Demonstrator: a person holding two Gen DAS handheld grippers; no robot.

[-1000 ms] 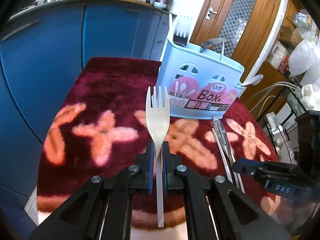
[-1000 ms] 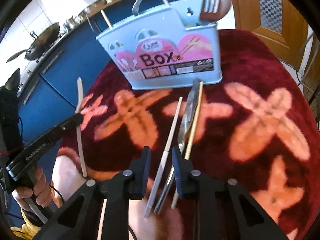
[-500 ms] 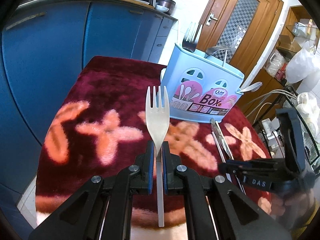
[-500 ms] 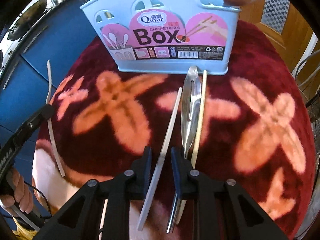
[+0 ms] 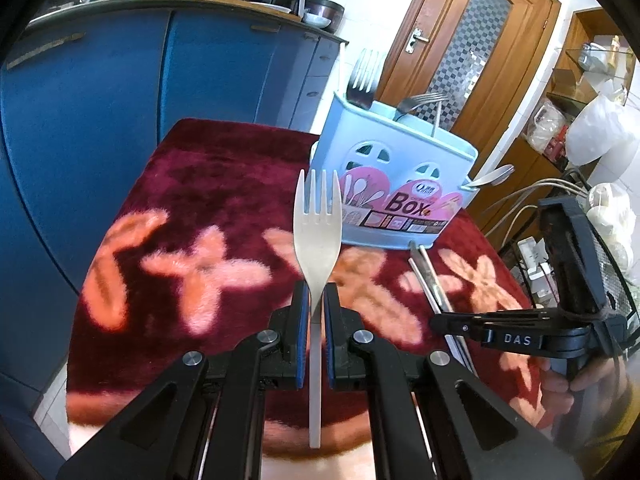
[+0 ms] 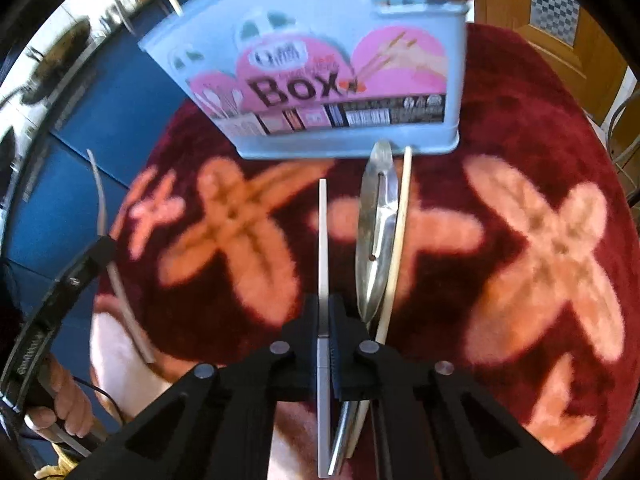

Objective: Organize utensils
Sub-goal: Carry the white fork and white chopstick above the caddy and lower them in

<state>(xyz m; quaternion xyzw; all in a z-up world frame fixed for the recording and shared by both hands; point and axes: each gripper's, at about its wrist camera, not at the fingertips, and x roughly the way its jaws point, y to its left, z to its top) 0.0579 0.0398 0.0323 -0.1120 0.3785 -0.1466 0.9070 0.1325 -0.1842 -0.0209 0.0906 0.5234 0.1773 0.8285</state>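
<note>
My left gripper (image 5: 316, 300) is shut on a white plastic fork (image 5: 317, 228), tines pointing up and away, held above the red flowered cloth (image 5: 208, 184). The light blue utensil box (image 5: 400, 184) stands beyond it with metal forks (image 5: 362, 80) and a spoon inside. My right gripper (image 6: 324, 312) is shut on a flat white chopstick (image 6: 323, 240) that lies toward the box (image 6: 320, 60). A metal peeler (image 6: 378, 232) and a wooden chopstick (image 6: 398, 240) lie just right of it on the cloth. The left gripper and its fork (image 6: 106, 248) show at the left of the right wrist view.
Blue kitchen cabinets (image 5: 100, 100) with pots on the counter stand behind the table. A wooden door (image 5: 472, 48) is at the back right. Shelves, bags and cables (image 5: 560, 184) crowd the right side. The right gripper's body (image 5: 520, 332) reaches in over the cloth.
My right gripper moved forward and closed on the white chopstick, which now lines up straight between its fingers. My left gripper kept hold of the fork and drifted slightly toward the box.
</note>
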